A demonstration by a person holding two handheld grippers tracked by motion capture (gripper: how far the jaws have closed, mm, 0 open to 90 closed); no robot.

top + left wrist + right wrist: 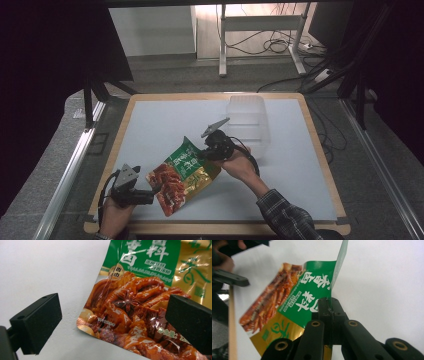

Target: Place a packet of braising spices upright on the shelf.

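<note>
At the bottom left of the high view the left gripper (pixel 152 192) is held low over the near edge of the table (pixel 300 165), pointing toward the packet (pixel 182 175). In the left gripper view its jaws stand wide apart and hold nothing; the packet's (pixel 140 302) near corner lies between and beyond them, and the right-hand jaw overlaps its printed face in the picture.

The packet, green at the top with red food printed below and a gold side, sits just below the centre of the high view, its far end raised off the white surface.

The right gripper (pixel 202 155) meets that raised green end, its hand (pixel 240 167) reaching in from the lower right. In the right gripper view the jaws are closed tight on the packet's (pixel 309 300) green edge, which bends upward above them.

Farther back, right of centre, a clear bin (pixel 248 122) stands on the table, just behind the right gripper.
</note>
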